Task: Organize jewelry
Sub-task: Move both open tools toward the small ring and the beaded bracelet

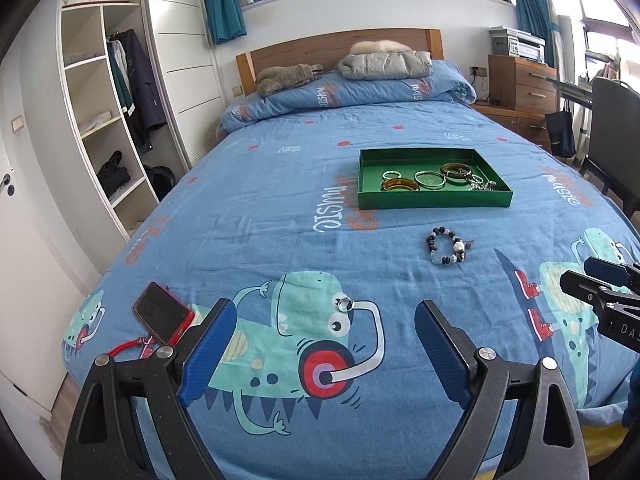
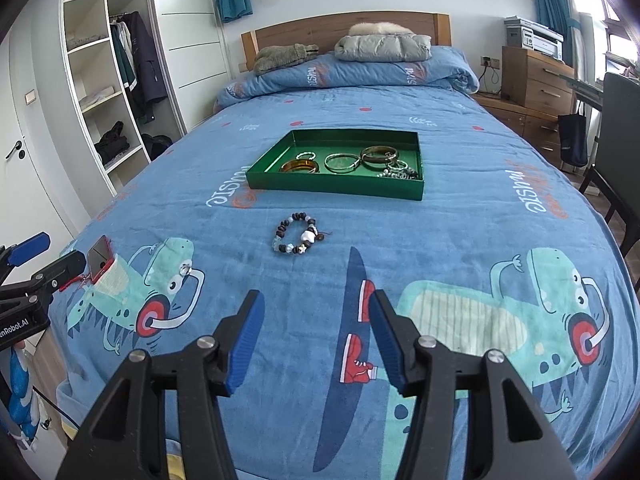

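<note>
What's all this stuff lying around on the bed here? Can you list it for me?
tray: 1, green, mid-bed
bangles: several, amber, silver and dark, in tray
chain: a silvery tangle, tray's right corner
bracelet: 1, dark and pale beads, on sheet before tray
ring: 1, silver, on sheet near left gripper
phone: 1, red, bed's left edge
jacket: 1, grey, on folded quilt
left gripper: blue pads, open
right gripper: blue pads, open

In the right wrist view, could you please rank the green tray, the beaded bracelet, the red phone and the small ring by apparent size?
1. green tray
2. beaded bracelet
3. red phone, partly hidden, so its rank against the bracelet is unsure
4. small ring
</note>
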Demonstrator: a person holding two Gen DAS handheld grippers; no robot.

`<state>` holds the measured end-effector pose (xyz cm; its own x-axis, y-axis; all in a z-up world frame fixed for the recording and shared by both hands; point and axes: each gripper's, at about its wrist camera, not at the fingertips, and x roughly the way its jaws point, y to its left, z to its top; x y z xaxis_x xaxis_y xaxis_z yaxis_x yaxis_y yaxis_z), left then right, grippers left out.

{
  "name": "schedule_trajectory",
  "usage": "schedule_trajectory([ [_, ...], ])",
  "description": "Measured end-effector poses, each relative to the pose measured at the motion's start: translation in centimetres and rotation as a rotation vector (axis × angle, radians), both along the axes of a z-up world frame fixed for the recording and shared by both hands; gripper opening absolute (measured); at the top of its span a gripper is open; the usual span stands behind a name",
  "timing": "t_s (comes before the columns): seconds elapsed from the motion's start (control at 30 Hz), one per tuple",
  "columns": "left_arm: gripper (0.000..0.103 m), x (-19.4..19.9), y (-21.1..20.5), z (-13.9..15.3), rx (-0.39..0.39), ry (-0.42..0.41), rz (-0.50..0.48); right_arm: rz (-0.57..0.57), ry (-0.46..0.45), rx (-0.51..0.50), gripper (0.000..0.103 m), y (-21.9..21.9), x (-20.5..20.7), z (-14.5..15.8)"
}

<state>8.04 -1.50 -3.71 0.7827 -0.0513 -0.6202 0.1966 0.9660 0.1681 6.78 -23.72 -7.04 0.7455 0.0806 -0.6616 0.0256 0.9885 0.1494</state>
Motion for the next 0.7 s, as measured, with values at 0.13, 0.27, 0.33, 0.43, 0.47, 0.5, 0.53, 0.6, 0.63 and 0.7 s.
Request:
schedule_trajectory([
  [0.13,0.09,1.1,0.1,-1.2,0.003,0.036,0.001,0.002,0.026,0.009,0.052,0.1,0.8,-1.3],
  [0.27,0.09,2.2,0.2,-2.4,0.004,0.066,-0.002,-0.003,0.05,0.018,0.052,0.1,1.4,-2.5],
  [0.33,0.09,2.8,0.3,-2.9,0.005,0.08,-0.003,-0.003,0.062,0.019,0.052,0.2,1.8,-3.1],
  [0.43,0.09,3.5,0.4,-3.6,0.007,0.096,-0.006,0.0,0.069,0.017,0.052,0.4,2.1,-3.6],
  [0.47,0.09,3.7,0.4,-3.8,0.008,0.099,-0.006,0.001,0.07,0.015,0.052,0.4,2.3,-3.6],
  [0.5,0.09,3.9,0.4,-4.0,0.011,0.102,-0.006,0.003,0.07,0.013,0.052,0.5,2.4,-3.6],
  [0.53,0.09,4.1,0.4,-4.1,0.012,0.104,-0.006,0.004,0.069,0.01,0.052,0.6,2.5,-3.7],
  [0.6,0.09,4.5,0.6,-4.4,0.013,0.108,-0.003,0.008,0.066,0.004,0.052,0.8,2.8,-3.7],
  [0.63,0.09,4.7,0.6,-4.4,0.014,0.109,0.0,0.01,0.065,0.002,0.052,0.9,2.9,-3.6],
  [0.7,0.09,4.9,0.8,-4.6,0.016,0.109,0.008,0.016,0.064,-0.001,0.052,1.1,3.1,-3.6],
])
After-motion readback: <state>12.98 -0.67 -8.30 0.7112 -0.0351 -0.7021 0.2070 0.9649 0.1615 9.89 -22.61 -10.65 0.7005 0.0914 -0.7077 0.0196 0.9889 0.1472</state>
